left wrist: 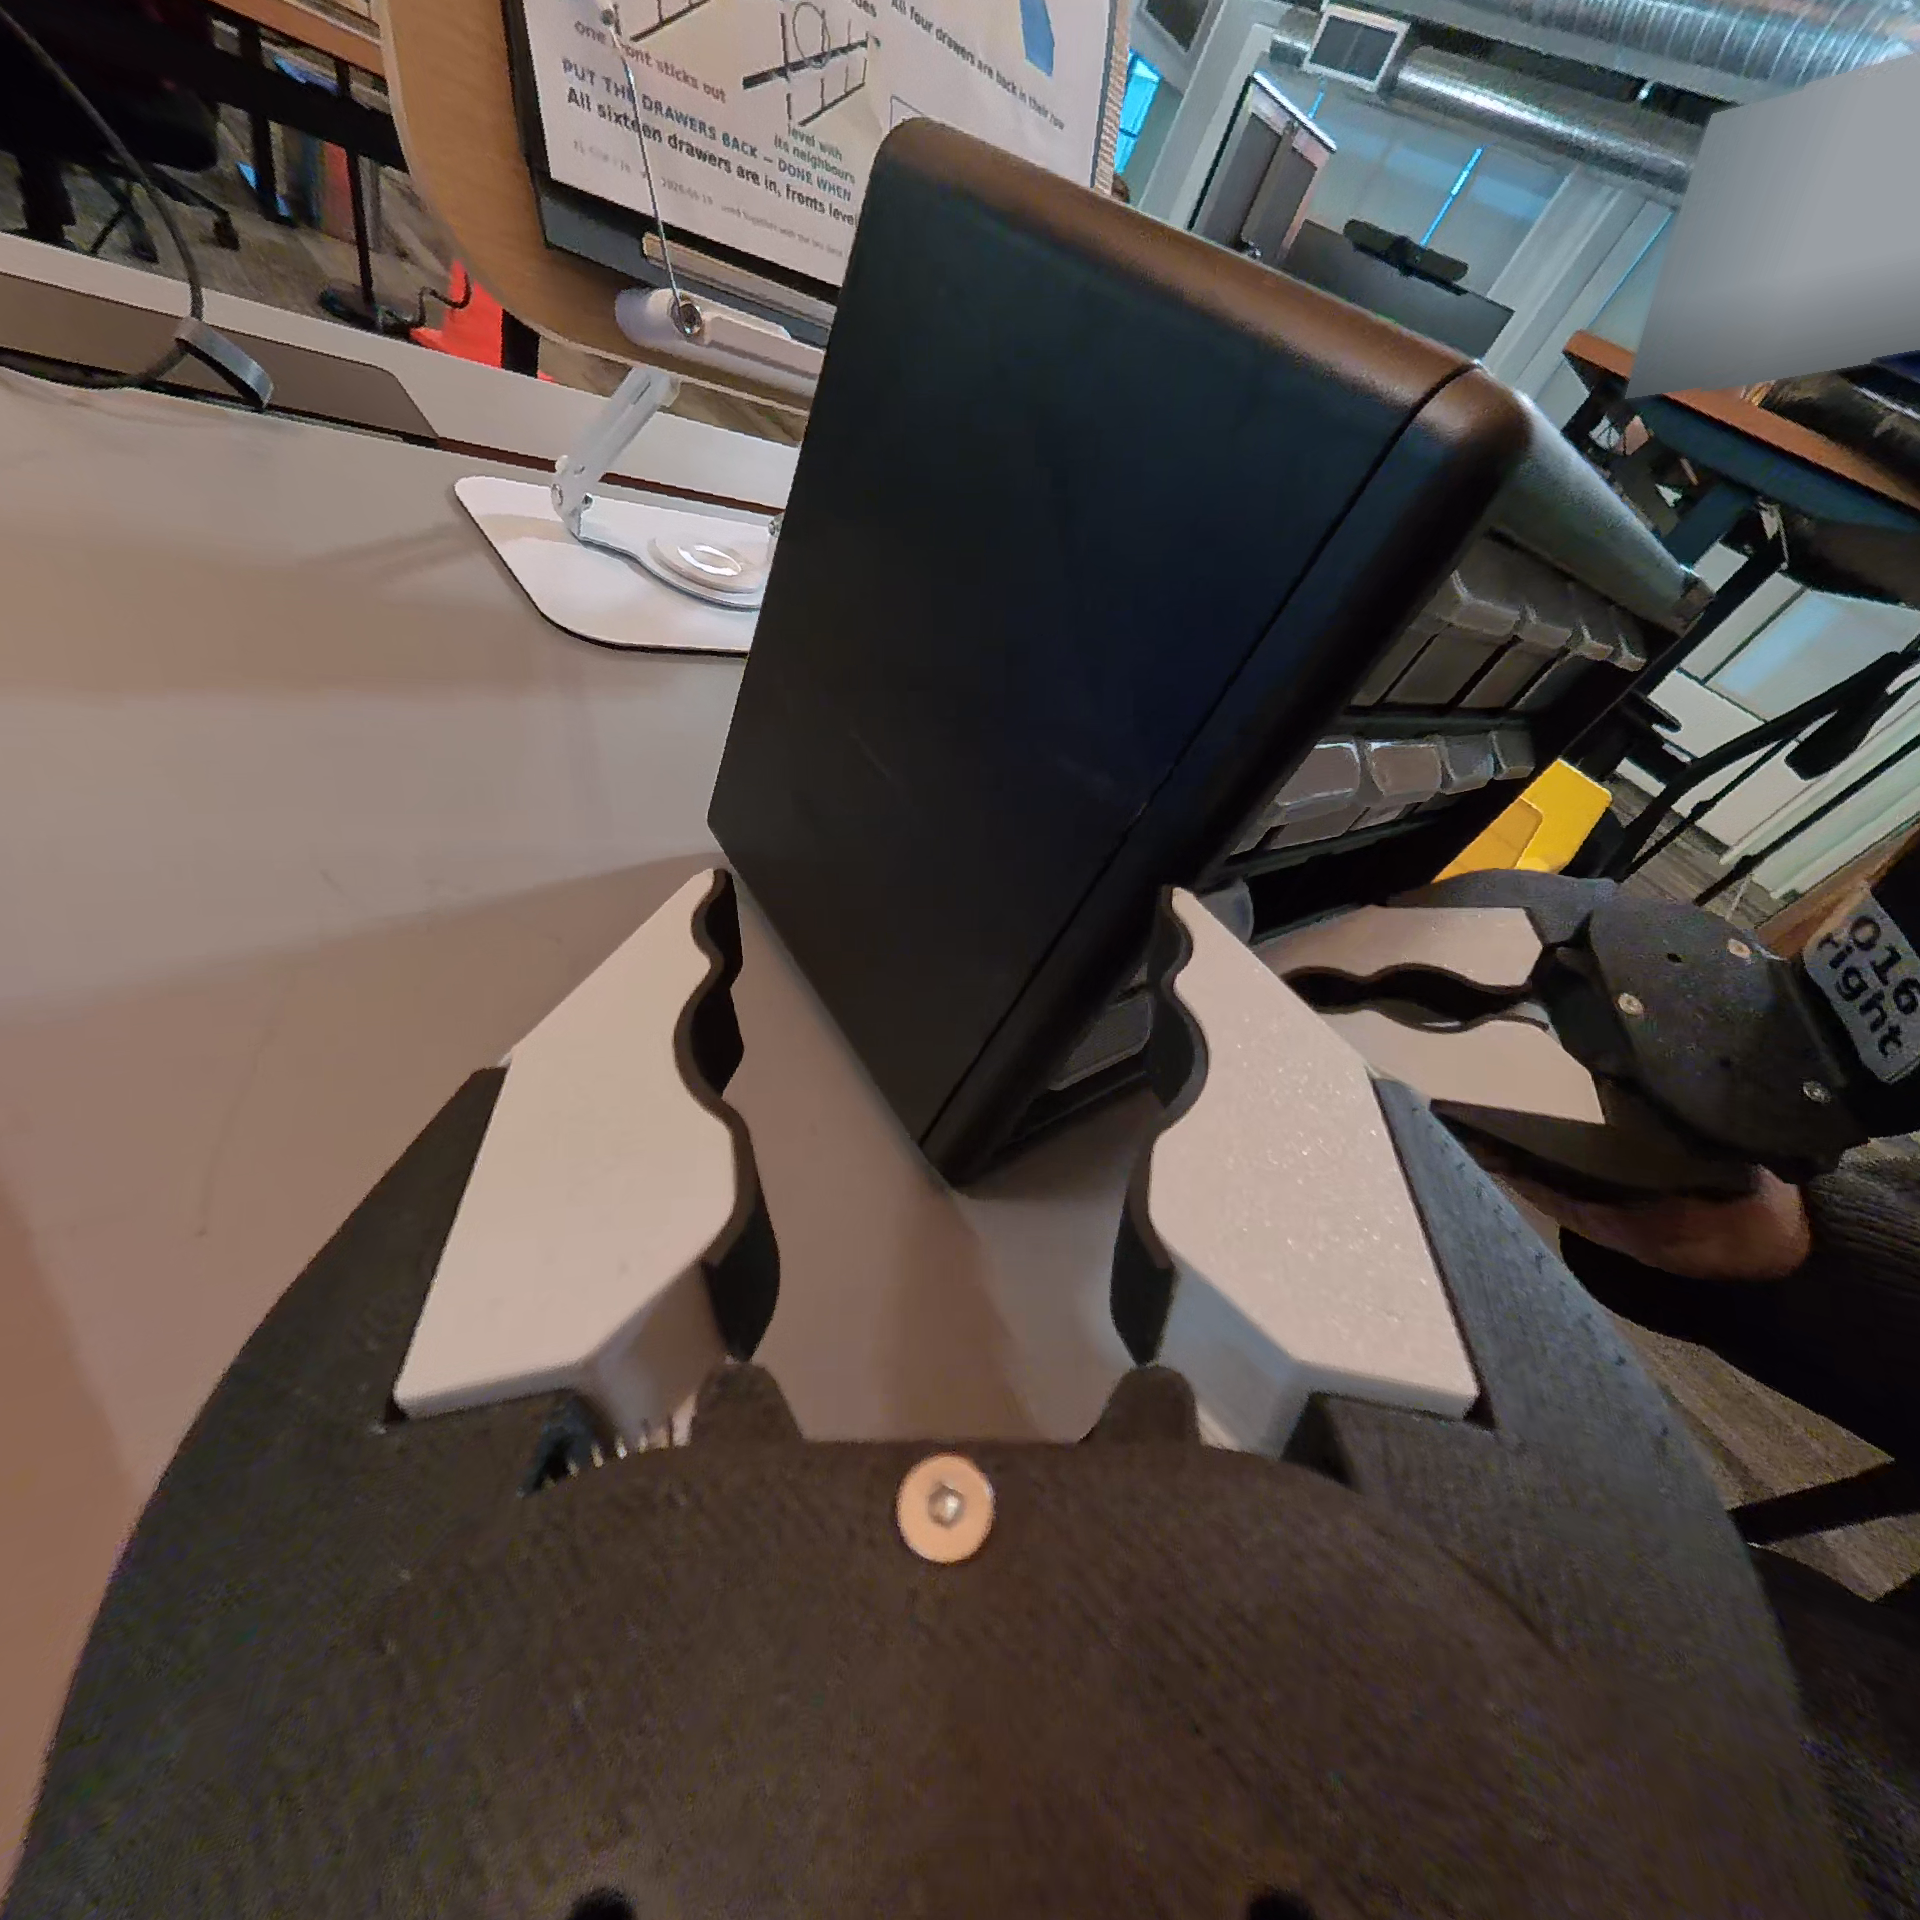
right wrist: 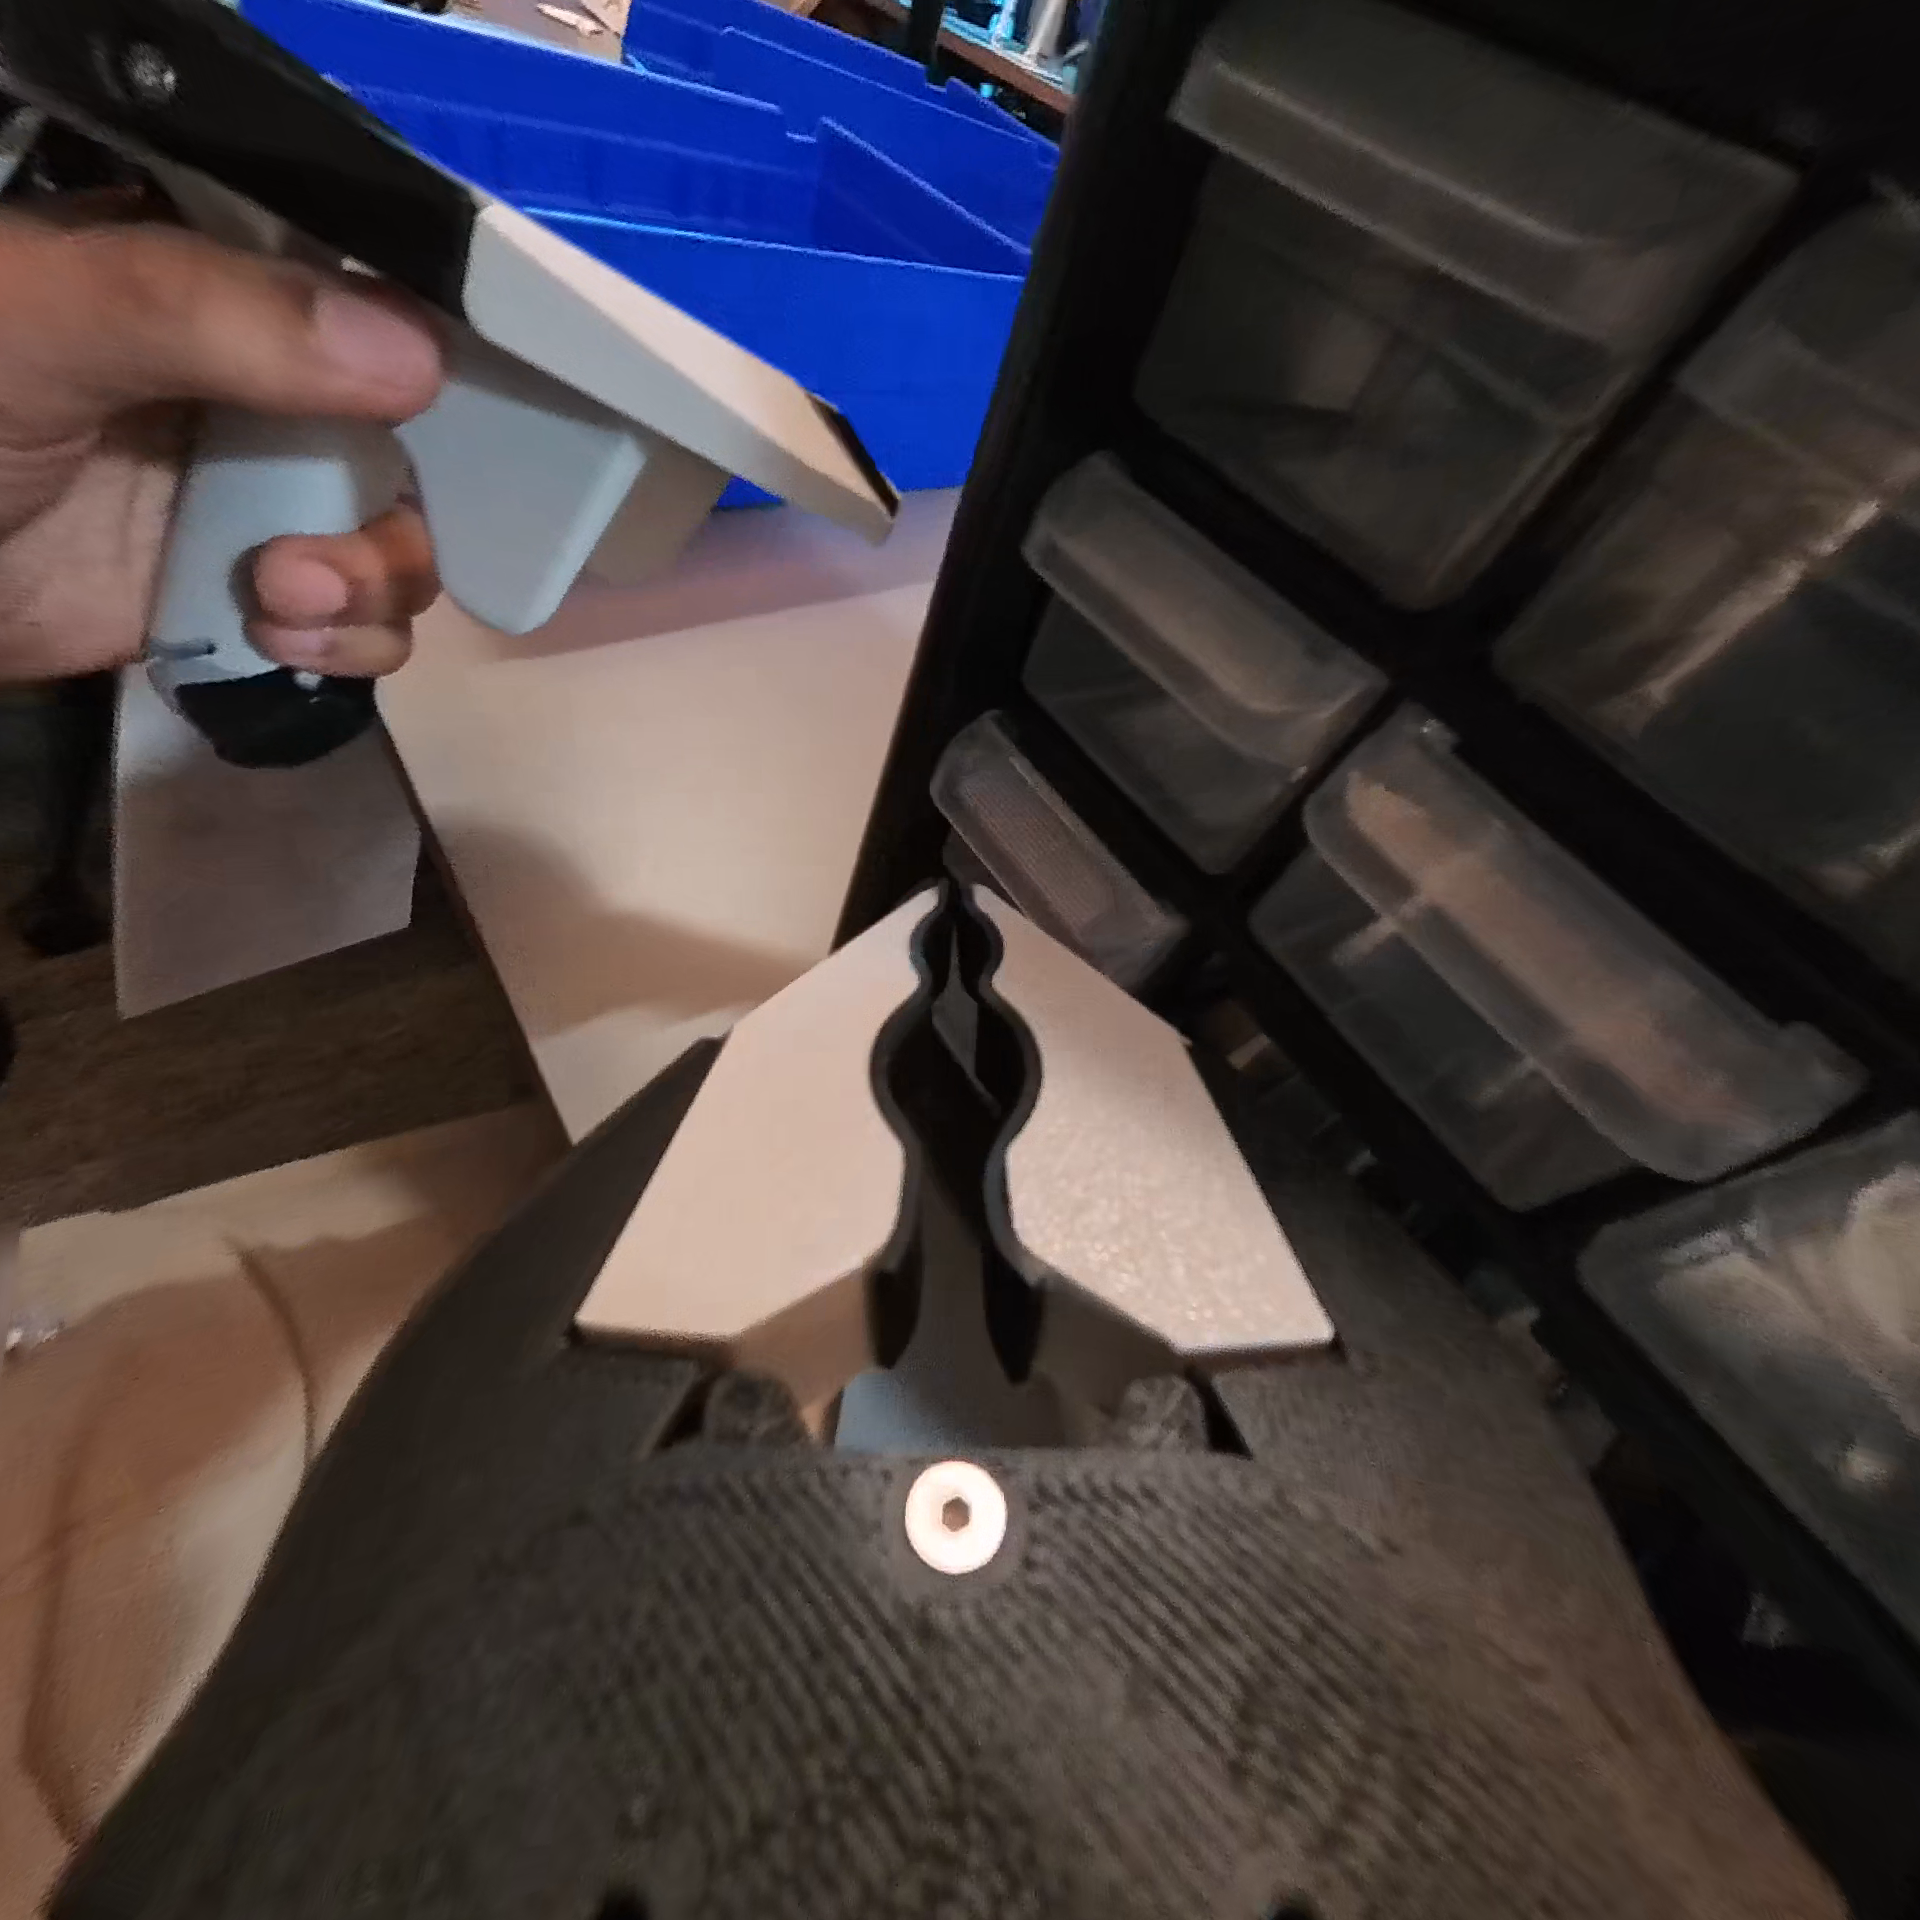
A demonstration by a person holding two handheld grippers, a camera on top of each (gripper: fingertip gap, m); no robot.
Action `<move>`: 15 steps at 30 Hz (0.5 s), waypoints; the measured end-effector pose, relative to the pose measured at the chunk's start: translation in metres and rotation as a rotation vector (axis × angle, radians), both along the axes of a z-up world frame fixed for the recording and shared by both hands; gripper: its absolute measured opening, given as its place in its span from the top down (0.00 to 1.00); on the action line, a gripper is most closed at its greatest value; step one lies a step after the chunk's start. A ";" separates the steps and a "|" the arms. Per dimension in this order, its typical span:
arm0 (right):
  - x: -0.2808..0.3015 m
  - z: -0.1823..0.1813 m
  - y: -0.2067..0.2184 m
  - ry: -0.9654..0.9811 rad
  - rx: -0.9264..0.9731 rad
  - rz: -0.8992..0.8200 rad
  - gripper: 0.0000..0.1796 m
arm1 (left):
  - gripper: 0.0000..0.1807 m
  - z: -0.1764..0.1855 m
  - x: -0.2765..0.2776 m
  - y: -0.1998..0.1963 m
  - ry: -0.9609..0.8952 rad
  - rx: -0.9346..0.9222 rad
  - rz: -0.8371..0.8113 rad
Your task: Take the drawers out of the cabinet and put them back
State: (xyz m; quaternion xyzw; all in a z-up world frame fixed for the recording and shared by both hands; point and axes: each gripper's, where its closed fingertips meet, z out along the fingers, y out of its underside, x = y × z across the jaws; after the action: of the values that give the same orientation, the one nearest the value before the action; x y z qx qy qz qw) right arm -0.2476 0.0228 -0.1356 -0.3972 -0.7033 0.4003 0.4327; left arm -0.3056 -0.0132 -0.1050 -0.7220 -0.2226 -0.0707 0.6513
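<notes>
Cabinet (left wrist: 1039, 644) between open left hand-held gripper (left wrist: 951, 935)

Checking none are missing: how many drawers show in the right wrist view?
6 drawers: three down the left column of the cabinet, three in the next. Others may lie outside the frame.

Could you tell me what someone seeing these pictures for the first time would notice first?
Probably the black cabinet standing on the pale table, seen side-on just ahead of the open left gripper. Next come its cloudy translucent drawers, all pushed in, with the right gripper nearly shut near the lowest left one.
</notes>
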 end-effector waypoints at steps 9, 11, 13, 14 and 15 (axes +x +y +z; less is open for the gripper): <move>-0.002 -0.003 0.004 -0.015 -0.024 -0.024 0.99 | 0.55 -0.004 -0.006 -0.001 -0.004 -0.013 0.031; 0.001 -0.001 0.004 -0.020 -0.035 -0.014 0.96 | 0.54 -0.004 -0.007 -0.002 -0.007 -0.014 0.037; 0.005 0.000 0.002 -0.029 -0.051 0.006 0.93 | 0.49 -0.006 -0.009 -0.002 -0.020 -0.021 0.049; 0.009 0.001 0.000 -0.038 -0.061 0.020 0.91 | 0.47 -0.006 -0.009 -0.002 -0.029 -0.023 0.051; 0.013 0.000 -0.003 -0.056 -0.074 0.044 0.90 | 0.44 -0.006 -0.010 -0.003 -0.044 -0.024 0.054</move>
State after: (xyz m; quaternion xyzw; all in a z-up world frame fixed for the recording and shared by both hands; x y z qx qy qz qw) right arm -0.2348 0.0201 -0.1357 -0.4085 -0.7085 0.4242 0.3888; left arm -0.3152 -0.0160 -0.1113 -0.7218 -0.2571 -0.0661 0.6392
